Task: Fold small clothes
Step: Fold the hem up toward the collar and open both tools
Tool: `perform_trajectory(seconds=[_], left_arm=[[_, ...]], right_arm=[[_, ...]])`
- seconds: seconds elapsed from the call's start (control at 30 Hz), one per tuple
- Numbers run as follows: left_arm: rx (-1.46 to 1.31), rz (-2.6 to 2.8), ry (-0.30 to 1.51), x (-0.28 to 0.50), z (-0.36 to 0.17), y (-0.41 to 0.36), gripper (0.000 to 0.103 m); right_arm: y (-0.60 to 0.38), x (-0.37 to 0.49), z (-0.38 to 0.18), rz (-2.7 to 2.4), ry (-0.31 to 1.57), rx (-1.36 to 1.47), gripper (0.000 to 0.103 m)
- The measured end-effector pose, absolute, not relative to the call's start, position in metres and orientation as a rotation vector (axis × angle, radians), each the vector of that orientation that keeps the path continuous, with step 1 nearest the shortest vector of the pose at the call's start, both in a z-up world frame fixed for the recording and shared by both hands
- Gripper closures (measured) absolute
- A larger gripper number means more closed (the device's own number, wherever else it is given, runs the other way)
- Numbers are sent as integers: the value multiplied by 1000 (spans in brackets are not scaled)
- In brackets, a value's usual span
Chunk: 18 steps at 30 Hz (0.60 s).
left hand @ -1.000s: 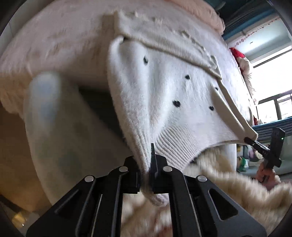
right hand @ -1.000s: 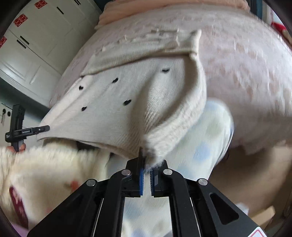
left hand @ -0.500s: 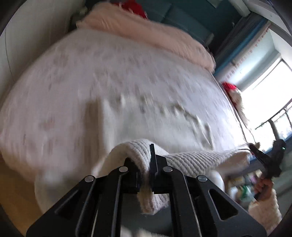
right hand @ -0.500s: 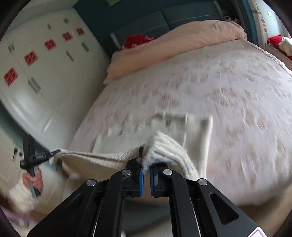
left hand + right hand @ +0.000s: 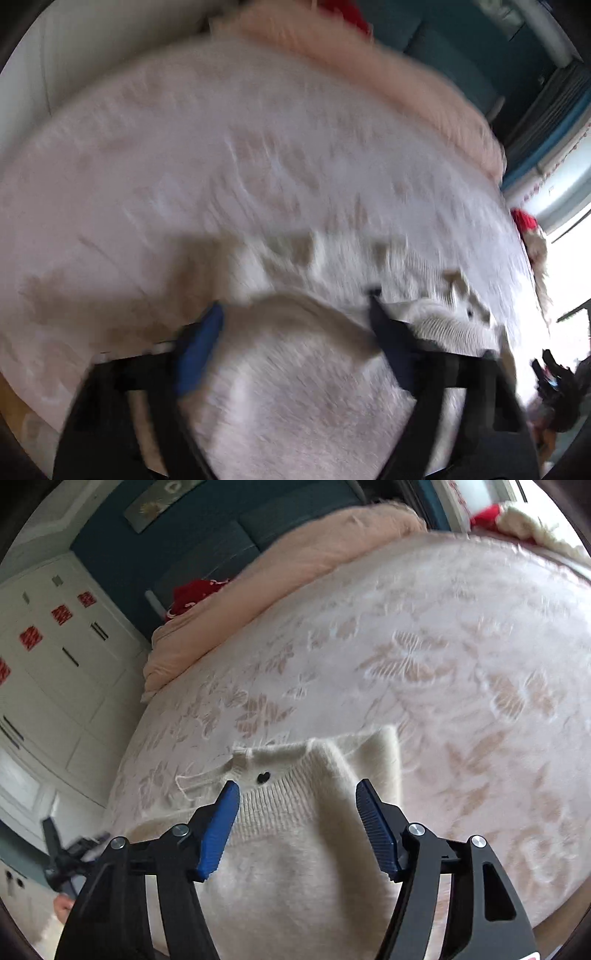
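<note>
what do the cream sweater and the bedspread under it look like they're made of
Cream sweater: soft knit, likely wool or acrylic, with a fuzzy matte nap and ribbed hem rows.
Bedspread: woven fabric, seemingly a jacquard or quilted type, pale pink with a slightly shiny leaf pattern; the fibre can't be told.

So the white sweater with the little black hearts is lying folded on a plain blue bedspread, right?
Not quite. The sweater lies on a pale pink bedspread with a flower pattern, not a plain blue one. The right wrist view shows it clearly.
</note>
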<state>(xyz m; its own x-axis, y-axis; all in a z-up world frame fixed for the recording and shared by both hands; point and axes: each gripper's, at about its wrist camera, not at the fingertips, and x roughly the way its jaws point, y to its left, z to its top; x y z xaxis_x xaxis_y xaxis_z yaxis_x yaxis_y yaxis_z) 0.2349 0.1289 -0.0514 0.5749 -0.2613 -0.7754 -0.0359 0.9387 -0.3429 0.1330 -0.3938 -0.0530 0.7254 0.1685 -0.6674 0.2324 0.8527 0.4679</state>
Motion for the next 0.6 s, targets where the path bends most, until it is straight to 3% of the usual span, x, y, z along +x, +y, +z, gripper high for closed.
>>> perform_trajectory(seconds=[0.1,0.37,0.4,0.43,0.47,0.5,0.6], left_arm=[[-245,-146,929,230,-44,127,15],[-118,-152,1039,268,-82,92,16],[-124,-156,1056,272,-87,89,27],[-147,-180,1078,276,-92,88,63],[-174,-198,1119,279,-97,87,82],[-202,-210,1133,280,-98,88,93],[-266,-236,1023,270,-61,97,94]], right_arm=[[-393,142,-59,-51,817,487,30],[-388,188,-112,-94,945,505,30],[-387,190,-117,-97,955,513,32],[-385,191,-121,-93,964,520,48],[-382,191,-124,-73,973,527,66],[-380,191,-124,-61,985,527,93],[-378,176,-89,-20,866,554,95]])
